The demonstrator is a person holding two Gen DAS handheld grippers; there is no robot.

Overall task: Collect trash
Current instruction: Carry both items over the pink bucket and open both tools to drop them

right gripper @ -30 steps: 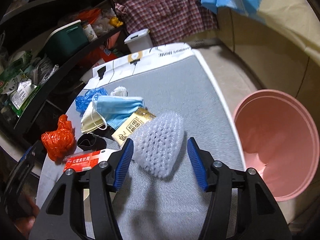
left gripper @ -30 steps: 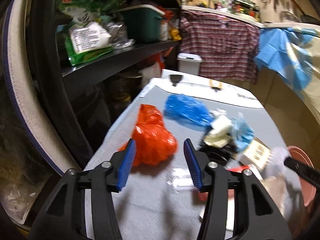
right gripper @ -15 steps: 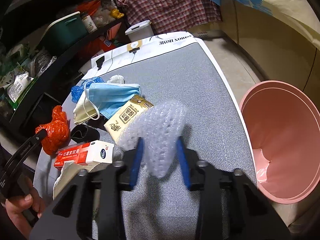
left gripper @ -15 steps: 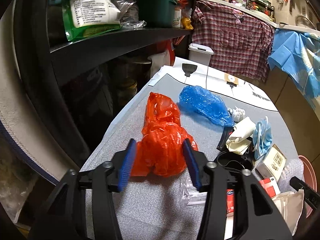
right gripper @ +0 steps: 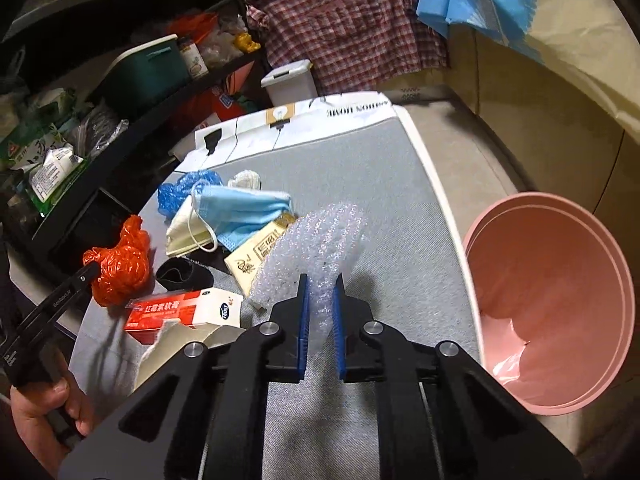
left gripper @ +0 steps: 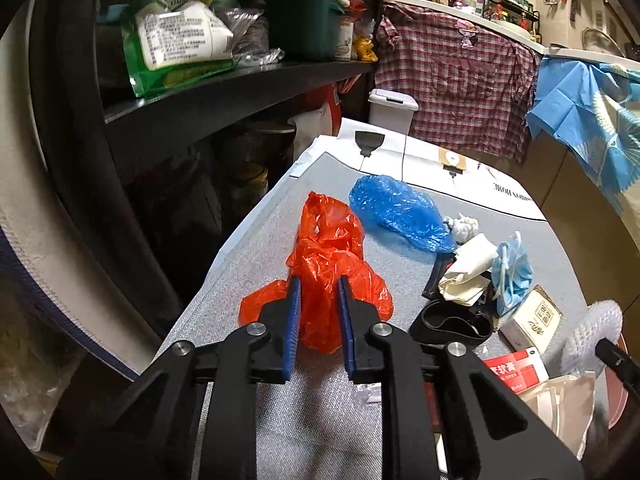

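Observation:
A crumpled orange plastic bag (left gripper: 328, 248) lies on the grey table (left gripper: 256, 248) near its left edge. My left gripper (left gripper: 319, 282) is closing on it, and both blue pads press into its near end. A sheet of clear bubble wrap (right gripper: 316, 236) stands up off the table between the pads of my right gripper (right gripper: 321, 280), which is closing and pinches its lower edge. In the right wrist view the orange bag (right gripper: 120, 268) shows at the left. A pink bin (right gripper: 552, 280) stands open beside the table's right edge.
More litter sits mid-table: a blue plastic bag (left gripper: 400, 208), a blue face mask (right gripper: 244, 208), a tan packet (right gripper: 256, 252), a black band (right gripper: 184, 274), a red and white box (right gripper: 180, 312). A dark shelf (left gripper: 240, 84) crowds the left side.
Both grippers went from wide open to closed: the left onto the orange bag, the right onto the bubble wrap, which is now bent upward off the table.

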